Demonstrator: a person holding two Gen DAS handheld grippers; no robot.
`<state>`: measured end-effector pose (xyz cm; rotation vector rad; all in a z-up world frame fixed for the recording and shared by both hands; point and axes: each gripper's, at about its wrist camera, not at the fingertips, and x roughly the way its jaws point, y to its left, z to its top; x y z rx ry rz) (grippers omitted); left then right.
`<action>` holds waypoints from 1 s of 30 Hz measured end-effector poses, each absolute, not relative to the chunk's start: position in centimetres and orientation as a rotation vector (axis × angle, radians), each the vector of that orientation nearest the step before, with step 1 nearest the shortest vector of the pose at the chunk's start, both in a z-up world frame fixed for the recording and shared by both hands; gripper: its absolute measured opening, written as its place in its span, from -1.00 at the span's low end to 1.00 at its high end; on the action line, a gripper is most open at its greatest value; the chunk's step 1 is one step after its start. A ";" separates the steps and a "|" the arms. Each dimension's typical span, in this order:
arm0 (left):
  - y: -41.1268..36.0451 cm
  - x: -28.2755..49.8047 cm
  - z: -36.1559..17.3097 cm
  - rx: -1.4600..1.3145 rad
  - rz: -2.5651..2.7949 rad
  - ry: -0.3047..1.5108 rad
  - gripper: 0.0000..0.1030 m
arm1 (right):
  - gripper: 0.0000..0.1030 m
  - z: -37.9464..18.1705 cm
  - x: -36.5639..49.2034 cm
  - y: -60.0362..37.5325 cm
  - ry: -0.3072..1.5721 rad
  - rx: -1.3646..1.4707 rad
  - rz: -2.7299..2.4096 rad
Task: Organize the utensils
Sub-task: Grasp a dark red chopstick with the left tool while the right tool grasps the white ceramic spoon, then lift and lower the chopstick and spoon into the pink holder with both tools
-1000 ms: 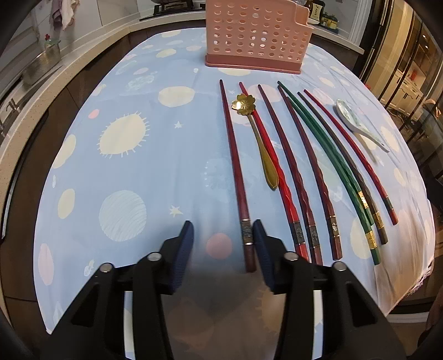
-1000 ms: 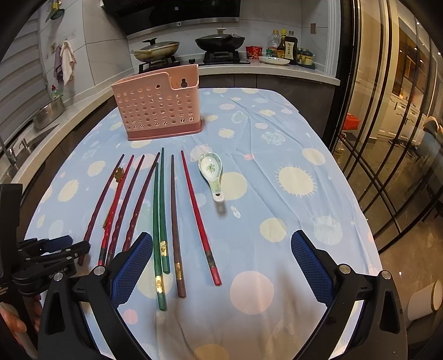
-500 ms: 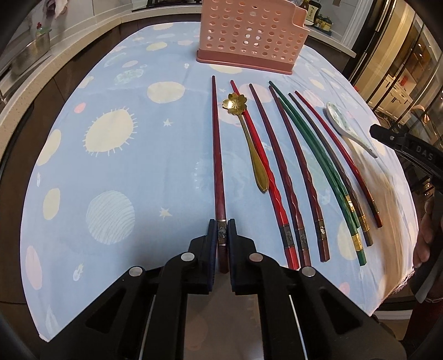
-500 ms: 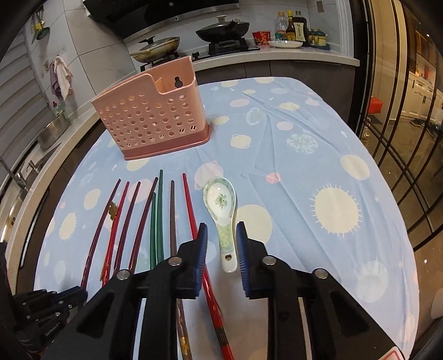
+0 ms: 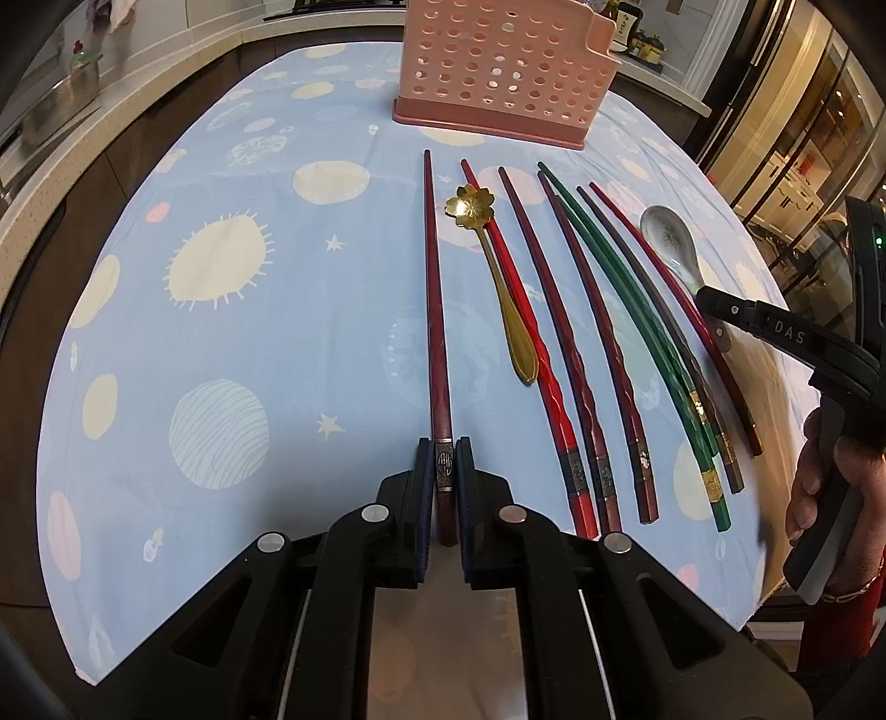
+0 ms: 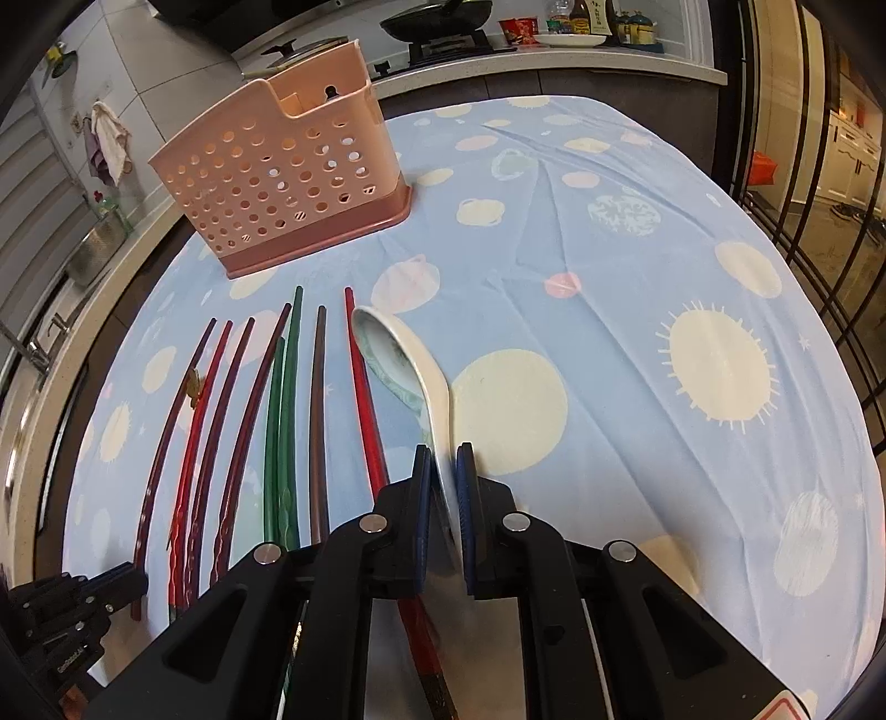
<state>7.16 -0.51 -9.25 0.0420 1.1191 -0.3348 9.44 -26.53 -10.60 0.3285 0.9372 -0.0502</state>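
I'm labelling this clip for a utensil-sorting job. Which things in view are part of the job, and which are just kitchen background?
Part of the job:
chopsticks
gold spoon
white spoon
pink holder
left gripper
right gripper

Background:
tablecloth
wok
bottles
towel

A home kitchen. Far ahead of the right gripper, a stove (image 6: 443, 41) with a dark wok (image 6: 437, 11) sits on a pale counter (image 6: 554, 61), beside sauce bottles (image 6: 581, 14) and a lidded pan (image 6: 302, 47). To that gripper's left, a towel (image 6: 108, 144) hangs on a tiled wall above a steel pot (image 6: 97, 252). The desk (image 6: 664, 277) wears a blue planet-print cloth, and glass doors (image 6: 830, 166) stand off to the right.
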 end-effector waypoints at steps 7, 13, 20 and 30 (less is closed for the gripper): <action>-0.4 7.1 -9.3 0.032 -0.340 1.116 -0.85 | -0.83 -10.8 8.7 -26.0 0.927 0.289 -0.058; -0.1 6.7 -8.9 0.020 -0.359 1.119 -0.86 | -0.84 -9.3 7.5 -26.2 0.897 0.281 -0.068; 1.0 5.4 -6.3 -0.007 -0.364 1.061 -0.86 | -0.86 -6.0 5.2 -26.8 0.816 0.288 -0.079; 1.6 4.9 0.0 -0.015 -0.376 0.890 -0.86 | -0.88 -1.3 3.7 -27.0 0.703 0.270 -0.054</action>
